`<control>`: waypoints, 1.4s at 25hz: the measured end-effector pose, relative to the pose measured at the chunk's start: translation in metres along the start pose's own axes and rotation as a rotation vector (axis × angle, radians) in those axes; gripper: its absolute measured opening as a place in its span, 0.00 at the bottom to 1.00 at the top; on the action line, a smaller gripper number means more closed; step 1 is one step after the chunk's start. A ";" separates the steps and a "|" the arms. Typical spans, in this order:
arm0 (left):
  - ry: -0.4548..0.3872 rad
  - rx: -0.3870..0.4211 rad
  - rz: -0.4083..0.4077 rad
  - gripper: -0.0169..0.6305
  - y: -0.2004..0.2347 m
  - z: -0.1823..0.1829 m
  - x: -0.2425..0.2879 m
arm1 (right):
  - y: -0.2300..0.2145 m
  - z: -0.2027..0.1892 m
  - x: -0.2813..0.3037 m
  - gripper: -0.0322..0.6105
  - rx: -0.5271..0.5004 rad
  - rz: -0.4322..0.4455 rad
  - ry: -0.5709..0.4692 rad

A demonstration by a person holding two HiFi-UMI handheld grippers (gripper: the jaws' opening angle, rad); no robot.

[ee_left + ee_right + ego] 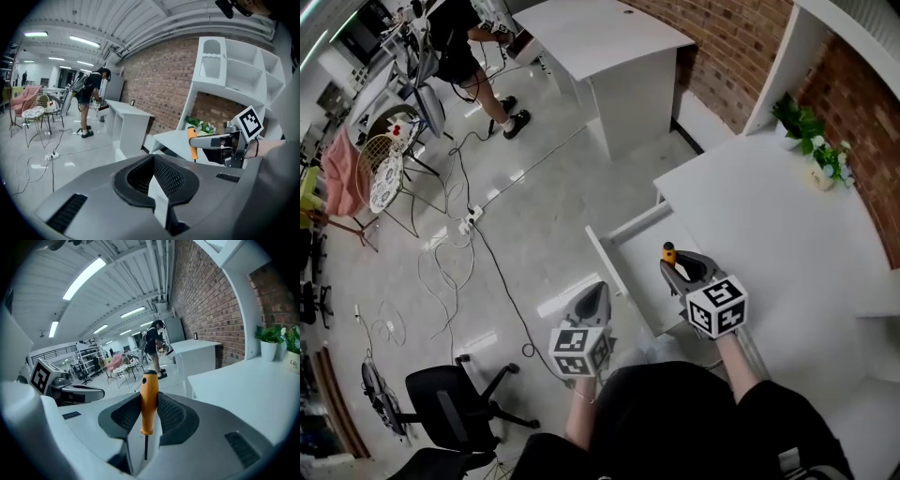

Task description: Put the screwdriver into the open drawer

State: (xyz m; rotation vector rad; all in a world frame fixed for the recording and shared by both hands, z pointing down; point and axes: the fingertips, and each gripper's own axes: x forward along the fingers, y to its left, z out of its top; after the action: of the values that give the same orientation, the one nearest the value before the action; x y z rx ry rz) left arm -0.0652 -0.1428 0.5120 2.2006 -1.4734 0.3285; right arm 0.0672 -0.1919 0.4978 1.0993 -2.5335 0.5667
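Observation:
The screwdriver [149, 398] has an orange handle and a thin dark shaft, and it stands upright between the pads of my right gripper [149, 405], which is shut on it. In the head view the right gripper [682, 269] holds the screwdriver [668, 252] over the open white drawer [607, 262], which is pulled out of the white desk [769, 216]. My left gripper [598, 289] hangs left of the drawer's front, above the floor. Its jaws meet at the tip, with nothing between them [157, 177]. From the left gripper view the screwdriver [192, 139] shows to the right.
Two potted plants [811, 141] stand at the desk's back by the brick wall. A black office chair [455, 403] is on the floor at lower left, with cables [459, 253] beyond it. A person [473, 56] stands far off by another white desk [600, 47].

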 end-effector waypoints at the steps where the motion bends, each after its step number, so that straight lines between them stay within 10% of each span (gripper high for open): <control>1: 0.010 -0.003 0.006 0.04 0.003 -0.003 0.003 | -0.001 -0.004 0.007 0.22 -0.001 0.008 0.015; 35: 0.318 -0.204 0.055 0.04 0.077 -0.122 0.069 | -0.051 -0.196 0.160 0.22 0.100 0.019 0.592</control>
State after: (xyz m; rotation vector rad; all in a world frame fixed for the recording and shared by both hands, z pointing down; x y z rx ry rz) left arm -0.1011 -0.1607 0.6662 1.8521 -1.3297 0.4981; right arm 0.0268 -0.2303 0.7498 0.7859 -2.0173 0.8814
